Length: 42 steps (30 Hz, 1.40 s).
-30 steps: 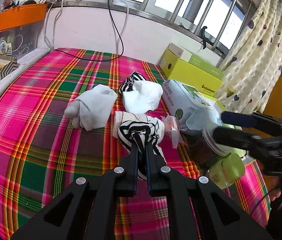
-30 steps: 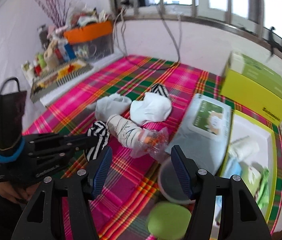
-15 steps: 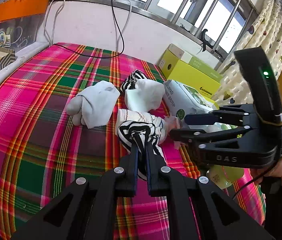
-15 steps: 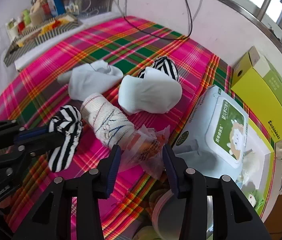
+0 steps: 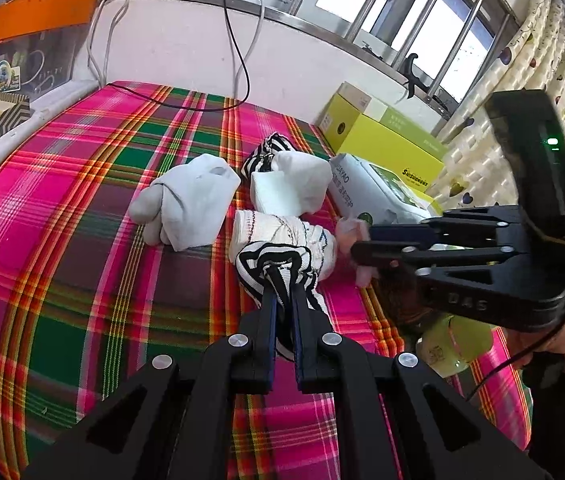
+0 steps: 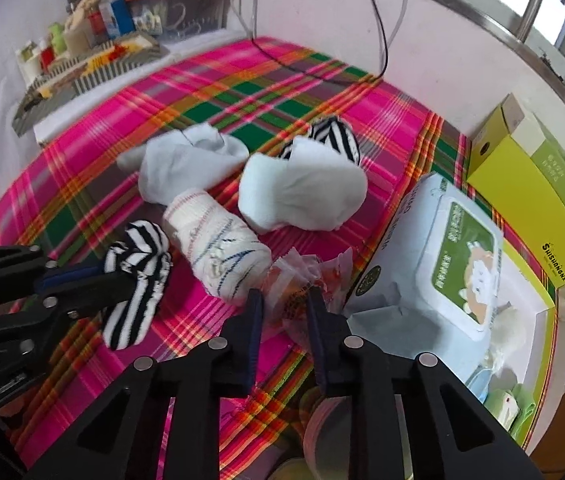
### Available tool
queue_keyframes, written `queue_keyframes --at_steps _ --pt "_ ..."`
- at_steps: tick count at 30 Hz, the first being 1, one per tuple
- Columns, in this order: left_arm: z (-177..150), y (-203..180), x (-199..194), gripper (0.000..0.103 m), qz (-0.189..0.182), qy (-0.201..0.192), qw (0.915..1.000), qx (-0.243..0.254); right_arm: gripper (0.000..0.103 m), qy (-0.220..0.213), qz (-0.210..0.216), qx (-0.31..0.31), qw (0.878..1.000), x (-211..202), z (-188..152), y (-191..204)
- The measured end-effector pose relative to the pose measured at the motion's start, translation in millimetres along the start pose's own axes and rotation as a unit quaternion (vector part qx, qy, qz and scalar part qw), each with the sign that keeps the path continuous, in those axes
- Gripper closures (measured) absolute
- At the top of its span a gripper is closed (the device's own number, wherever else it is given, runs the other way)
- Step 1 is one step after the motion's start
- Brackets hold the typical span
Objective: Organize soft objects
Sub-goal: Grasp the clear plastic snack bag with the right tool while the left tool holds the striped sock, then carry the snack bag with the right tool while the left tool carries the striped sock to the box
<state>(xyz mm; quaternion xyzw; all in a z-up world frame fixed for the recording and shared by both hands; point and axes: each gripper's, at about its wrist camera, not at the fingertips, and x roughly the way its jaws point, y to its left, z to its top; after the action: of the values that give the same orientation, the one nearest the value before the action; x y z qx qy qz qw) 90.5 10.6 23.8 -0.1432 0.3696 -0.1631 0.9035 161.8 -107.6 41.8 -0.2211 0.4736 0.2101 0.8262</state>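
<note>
Beside the wipes pack [image 6: 434,256], our right tool [image 6: 280,304] has dropped onto the crinkly plastic bag [image 6: 302,276], jaws closing around it. Our left tool [image 5: 282,300] stays clamped on the striped sock [image 5: 278,260]; 2 pickups nearly secured.

Black-white striped sock [image 5: 278,264]; plaid cloth [image 5: 82,240]

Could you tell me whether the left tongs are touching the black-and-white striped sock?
Touching. In the left wrist view the left tongs are shut on the striped sock, with its fabric pinched between the two fingers; the right wrist view shows the same grip from the side.
</note>
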Motion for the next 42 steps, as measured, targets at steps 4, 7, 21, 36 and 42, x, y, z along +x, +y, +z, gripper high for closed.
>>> queue_keyframes --at_steps 4,7,21,36,42 --pt "1 -2 -4 0.096 0.002 -0.006 1.0000 0.000 0.083 -0.034 0.011 0.007 0.999 -19 -3 -1" --pt "4 -7 -10 0.096 0.004 -0.014 0.9999 0.003 0.083 -0.059 0.017 0.017 0.998 -33 -6 -4" --pt "33 -47 -24 0.096 0.006 -0.046 0.9978 0.047 0.083 -0.167 0.042 0.081 0.982 -97 -34 -47" --pt "61 -112 -3 0.096 -0.013 -0.053 0.9938 0.097 0.083 -0.213 0.029 0.152 0.965 -123 -75 -118" --pt "70 -138 12 0.096 -0.020 -0.045 0.9911 0.124 0.083 -0.217 0.018 0.184 0.958 -120 -90 -152"
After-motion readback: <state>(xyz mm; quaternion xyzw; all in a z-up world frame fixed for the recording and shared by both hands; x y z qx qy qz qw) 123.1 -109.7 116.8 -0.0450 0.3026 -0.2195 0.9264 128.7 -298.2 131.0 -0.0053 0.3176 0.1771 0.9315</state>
